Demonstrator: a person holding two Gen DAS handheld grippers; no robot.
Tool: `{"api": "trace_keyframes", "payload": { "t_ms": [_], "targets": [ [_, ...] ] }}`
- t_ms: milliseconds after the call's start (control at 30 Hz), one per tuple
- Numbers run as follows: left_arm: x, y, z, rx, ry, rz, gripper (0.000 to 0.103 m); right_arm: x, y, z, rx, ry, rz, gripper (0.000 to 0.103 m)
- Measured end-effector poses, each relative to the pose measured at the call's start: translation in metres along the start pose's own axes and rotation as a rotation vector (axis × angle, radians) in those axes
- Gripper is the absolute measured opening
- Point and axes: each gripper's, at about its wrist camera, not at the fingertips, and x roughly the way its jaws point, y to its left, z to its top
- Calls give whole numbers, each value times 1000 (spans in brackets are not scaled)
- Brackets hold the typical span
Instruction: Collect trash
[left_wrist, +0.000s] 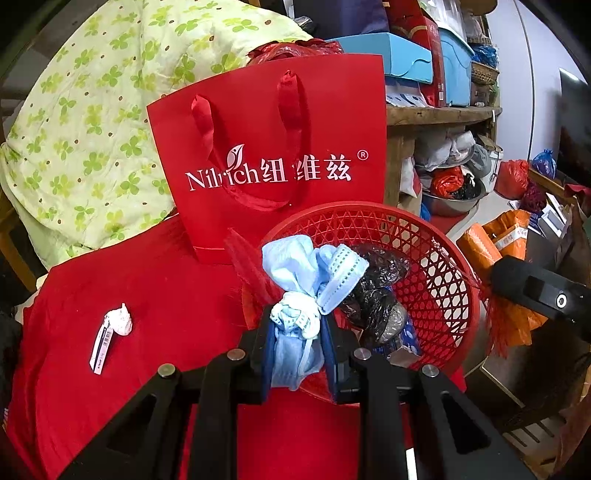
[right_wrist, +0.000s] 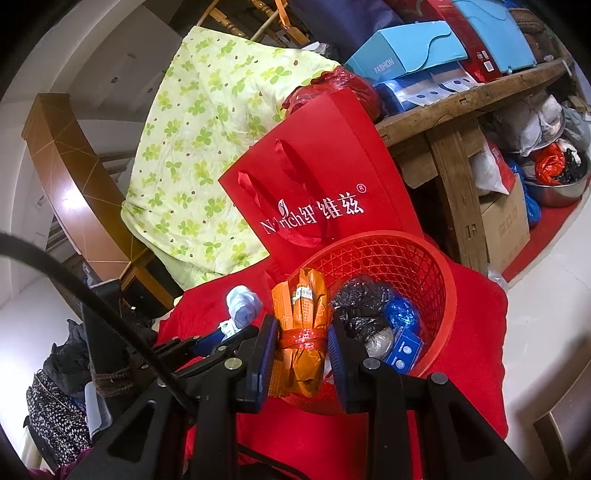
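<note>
A red mesh basket (left_wrist: 439, 280) (right_wrist: 439, 280) stands on a red cloth (left_wrist: 147, 306) and holds a crumpled black plastic bag (left_wrist: 376, 291) (right_wrist: 356, 302) and blue packets (right_wrist: 402, 332). My left gripper (left_wrist: 297, 328) is shut on a bunch of light blue face masks (left_wrist: 310, 269), held at the basket's near left rim. My right gripper (right_wrist: 301, 339) is shut on an orange wrapper bundle (right_wrist: 304, 314) tied with red tape, held over the basket's near rim. The right gripper also shows at the right of the left wrist view (left_wrist: 517, 284). A crumpled white paper with a tag (left_wrist: 118, 325) lies on the cloth at left.
A red paper gift bag (left_wrist: 277, 158) (right_wrist: 321, 192) stands behind the basket. A green-patterned quilt (left_wrist: 92, 129) lies to the left. A wooden shelf (right_wrist: 461, 92) with boxes stands at the right, with a metal bowl (left_wrist: 454, 199) and bags below.
</note>
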Motion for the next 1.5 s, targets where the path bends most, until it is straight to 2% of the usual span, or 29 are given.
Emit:
{"api": "trace_keyframes", "payload": {
  "t_ms": [867, 1233, 1500],
  "targets": [
    [12, 9, -3, -28, 16, -5, 25, 17, 3, -4, -4, 43, -7, 29],
    [-21, 41, 4, -91, -123, 126, 25, 23, 11, -3, -27, 51, 4, 29],
    [-36, 58, 5, -122, -157, 154, 25, 26, 20, -3, -45, 54, 18, 29]
  ]
}}
